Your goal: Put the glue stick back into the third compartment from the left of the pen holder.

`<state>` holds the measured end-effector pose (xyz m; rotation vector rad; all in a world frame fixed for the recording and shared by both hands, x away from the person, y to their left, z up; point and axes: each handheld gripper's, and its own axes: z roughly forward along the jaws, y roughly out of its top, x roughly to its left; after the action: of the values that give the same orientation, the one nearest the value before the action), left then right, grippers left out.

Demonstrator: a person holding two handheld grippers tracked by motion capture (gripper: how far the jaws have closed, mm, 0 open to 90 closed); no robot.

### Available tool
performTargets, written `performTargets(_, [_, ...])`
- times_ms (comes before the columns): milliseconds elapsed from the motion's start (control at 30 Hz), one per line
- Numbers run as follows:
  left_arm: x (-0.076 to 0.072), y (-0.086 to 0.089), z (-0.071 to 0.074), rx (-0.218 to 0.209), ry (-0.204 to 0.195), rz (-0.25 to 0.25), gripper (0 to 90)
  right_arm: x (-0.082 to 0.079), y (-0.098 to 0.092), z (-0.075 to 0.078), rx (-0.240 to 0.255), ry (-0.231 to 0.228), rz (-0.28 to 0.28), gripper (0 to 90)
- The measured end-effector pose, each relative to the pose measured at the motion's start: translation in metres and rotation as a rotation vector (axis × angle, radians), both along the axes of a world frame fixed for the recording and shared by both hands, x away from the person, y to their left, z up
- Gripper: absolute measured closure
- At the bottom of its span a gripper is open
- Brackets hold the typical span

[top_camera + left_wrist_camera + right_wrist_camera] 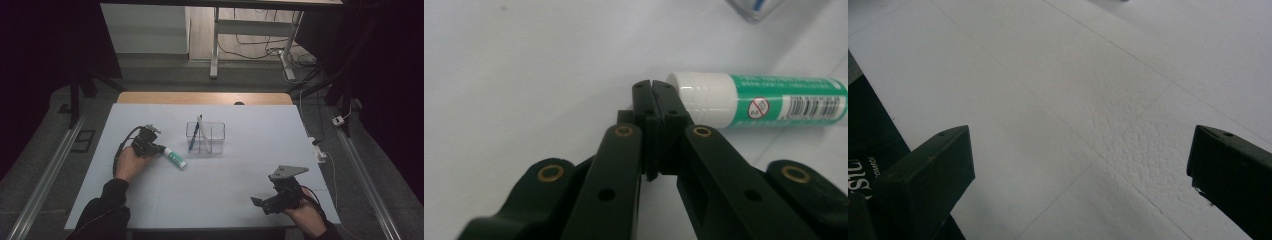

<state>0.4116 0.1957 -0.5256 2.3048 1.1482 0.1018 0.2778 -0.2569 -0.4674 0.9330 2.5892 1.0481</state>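
Note:
A glue stick (176,158) with a white cap and a green label lies flat on the white table (235,180), left of centre. In the left gripper view the glue stick (774,102) lies crosswise just past the jaws. My left gripper (161,148) (654,86) is shut with its jaws pressed together and nothing between them; the tips sit beside the white cap end, at or nearly at its surface. My right gripper (260,204) (1080,165) hovers low near the table's front right with its jaws wide open over bare tabletop.
A clear plastic organiser (206,137) stands at mid-table just right of the glue stick, with a blue pen (195,134) leaning in its left compartment; its corner (754,10) shows in the left gripper view. Beyond the table are a wooden edge, a desk frame and floor cables.

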Motion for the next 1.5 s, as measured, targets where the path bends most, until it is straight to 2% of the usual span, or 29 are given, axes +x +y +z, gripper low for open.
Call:
performTargets(300, [-0.013, -0.024, 0.002, -0.006, 0.022, -0.028, 88.4, -0.001, 0.0, 0.0, -0.005, -0.001, 0.004, 0.0])
performTargets(600, [-0.025, -0.049, 0.004, -0.013, 0.037, -0.077, 88.4, -0.001, 0.0, 0.001, -0.005, -0.005, 0.003, 0.0])
performTargets(933, [-0.039, -0.078, 0.004, -0.047, 0.055, -0.117, 88.4, -0.001, 0.0, 0.0, -0.007, -0.001, 0.004, 0.0])
performTargets(1200, [-0.052, -0.1, 0.006, -0.04, 0.05, -0.159, 88.3, 0.0, -0.001, 0.0, -0.015, 0.003, 0.003, 0.0])
performTargets(1500, [-0.063, -0.12, 0.006, -0.053, 0.057, -0.199, 88.4, 0.001, -0.001, -0.001, -0.014, 0.007, -0.003, 0.0])
